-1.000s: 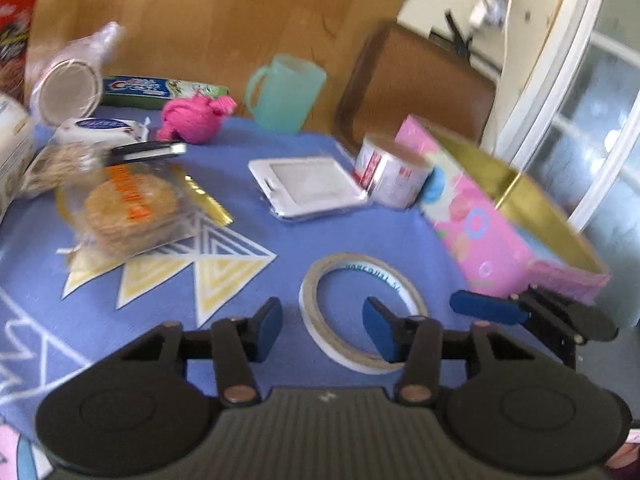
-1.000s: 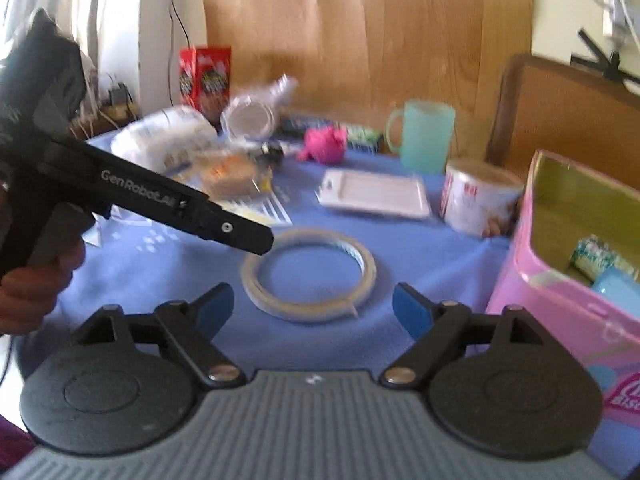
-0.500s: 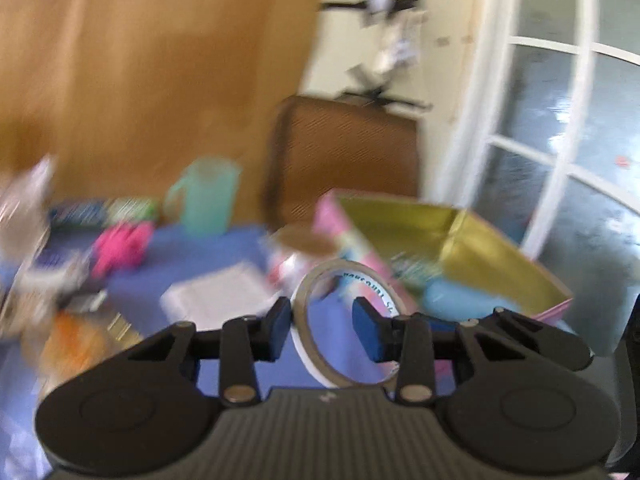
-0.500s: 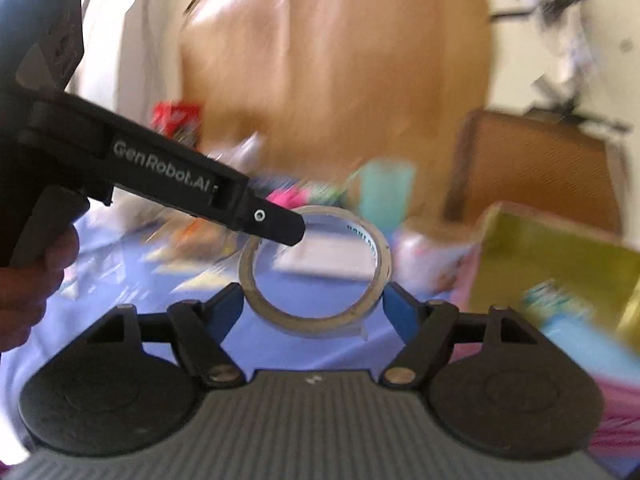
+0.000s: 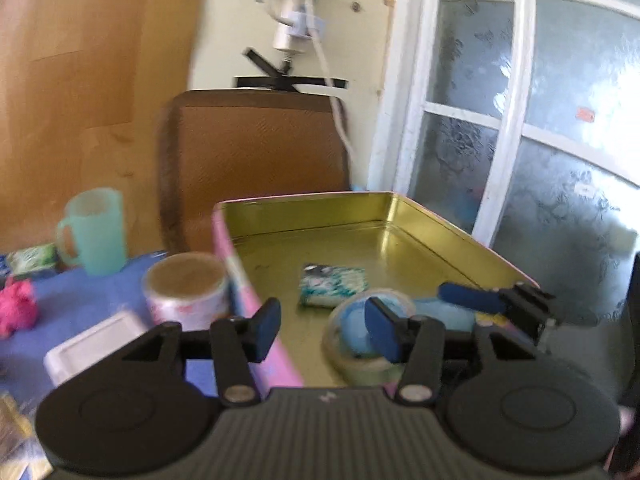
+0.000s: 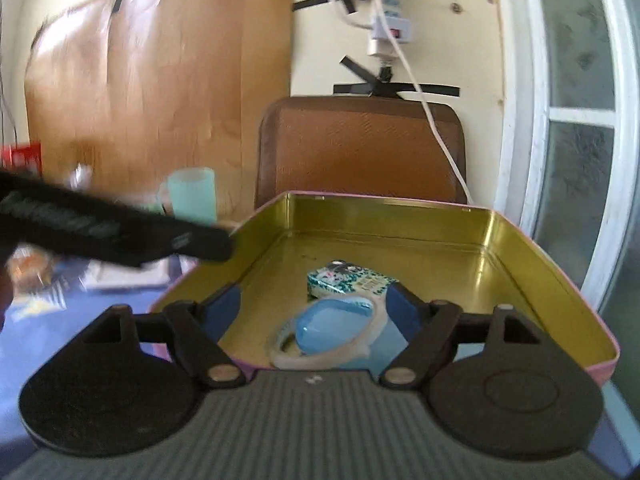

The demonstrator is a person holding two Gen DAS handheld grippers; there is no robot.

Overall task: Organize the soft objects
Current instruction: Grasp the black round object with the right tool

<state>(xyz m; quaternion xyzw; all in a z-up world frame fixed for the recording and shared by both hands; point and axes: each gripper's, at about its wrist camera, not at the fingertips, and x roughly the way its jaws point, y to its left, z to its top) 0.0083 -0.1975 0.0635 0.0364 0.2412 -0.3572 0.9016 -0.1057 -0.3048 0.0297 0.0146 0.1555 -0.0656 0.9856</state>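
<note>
A pink tin [image 5: 256,304] with a gold inside [image 6: 440,256] stands open at the table's right edge. In it lie a roll of clear tape [image 5: 360,364] [image 6: 332,344], a pale blue soft object [image 6: 324,328] partly inside the tape ring, and a teal patterned packet [image 5: 334,284] [image 6: 348,282]. My left gripper [image 5: 322,330] is open over the tin's left wall, with the tape just under its right finger. My right gripper [image 6: 314,310] is open above the tin's near edge. A pink soft cloth ball [image 5: 16,308] lies on the blue tablecloth at the far left.
A squat tape-wrapped tin [image 5: 186,290], a white lidded box [image 5: 92,344] and a teal mug [image 5: 94,232] [image 6: 192,194] stand left of the pink tin. A brown chair back [image 6: 360,148] is behind it. A glass door [image 5: 540,140] is on the right.
My left gripper carried the tape roll from the tablecloth up and right over the tin, then opened; the tape now lies in the tin. My right gripper moved right to the tin too.
</note>
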